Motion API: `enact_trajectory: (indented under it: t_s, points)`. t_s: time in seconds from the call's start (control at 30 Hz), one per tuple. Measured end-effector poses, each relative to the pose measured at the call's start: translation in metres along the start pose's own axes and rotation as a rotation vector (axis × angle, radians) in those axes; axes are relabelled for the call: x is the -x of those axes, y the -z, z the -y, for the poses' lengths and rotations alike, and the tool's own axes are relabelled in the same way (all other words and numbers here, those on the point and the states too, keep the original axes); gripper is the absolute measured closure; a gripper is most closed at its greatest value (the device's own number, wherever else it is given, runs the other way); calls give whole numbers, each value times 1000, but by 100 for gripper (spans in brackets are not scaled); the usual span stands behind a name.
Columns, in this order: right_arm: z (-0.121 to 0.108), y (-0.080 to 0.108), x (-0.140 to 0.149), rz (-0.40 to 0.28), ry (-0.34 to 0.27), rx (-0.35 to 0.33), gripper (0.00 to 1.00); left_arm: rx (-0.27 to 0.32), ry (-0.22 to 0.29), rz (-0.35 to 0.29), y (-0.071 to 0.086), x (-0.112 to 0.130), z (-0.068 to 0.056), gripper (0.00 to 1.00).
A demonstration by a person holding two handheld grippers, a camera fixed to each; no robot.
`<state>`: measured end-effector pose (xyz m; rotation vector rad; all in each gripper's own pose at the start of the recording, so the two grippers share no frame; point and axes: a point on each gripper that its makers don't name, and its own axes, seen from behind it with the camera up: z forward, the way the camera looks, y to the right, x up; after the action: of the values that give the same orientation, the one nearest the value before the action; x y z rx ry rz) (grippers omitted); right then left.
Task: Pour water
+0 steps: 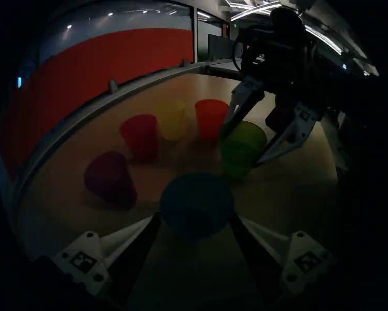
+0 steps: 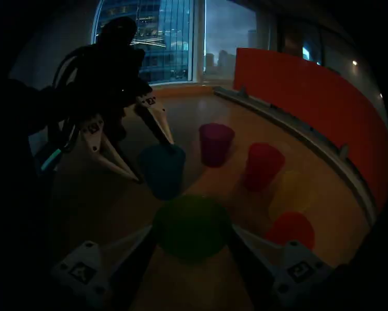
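In the left gripper view, the left gripper (image 1: 195,217) is reaching forward with its two fingers spread wide. The blue cup (image 1: 196,205) is standing upright between their tips on the wooden table (image 1: 303,171). Its sides are lying right at the fingertips, but the dim light is hiding whether they are pressing. Beyond the blue cup and to its left, a purple cup (image 1: 108,176) is standing. A red cup (image 1: 140,136), a yellow cup (image 1: 172,119) and an orange-red cup (image 1: 211,118) are curving away behind it. Just behind the blue cup to the right, the green cup (image 1: 241,147) is standing between the spread fingers of the right gripper (image 1: 239,150). I cannot tell whether they are gripping it.

In the right gripper view, the green cup is sitting between the right gripper's wide-set fingers, nearer the camera than the blue cup; contact is unclear. The left gripper's fingers are flanking the blue cup, one at its rim. The other four cups are standing to the right of the blue cup.
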<state>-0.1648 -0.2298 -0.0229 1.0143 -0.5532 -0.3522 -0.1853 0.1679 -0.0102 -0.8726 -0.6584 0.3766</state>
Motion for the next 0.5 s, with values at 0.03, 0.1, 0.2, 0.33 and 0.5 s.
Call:
enact_trajectory:
  t_s: [0.03, 0.1, 0.2, 0.33, 0.5]
  points:
    - [0, -1, 0, 0, 0, 0, 4, -2, 2, 1, 1, 1, 0, 4]
    - [0, -2, 1, -1, 0, 1, 4, -4, 5, 2, 2, 2, 0, 3]
    - [-1, -3, 2, -3, -4, 4, 4, -6, 11, 2, 3, 3, 0, 3]
    - [-2, -3, 5, -1, -6, 8, 4, -9, 18, 4, 5, 6, -1, 2]
    - [-2, -2, 8, -2, -10, 11, 3, -13, 26, 6, 8, 8, -1, 2]
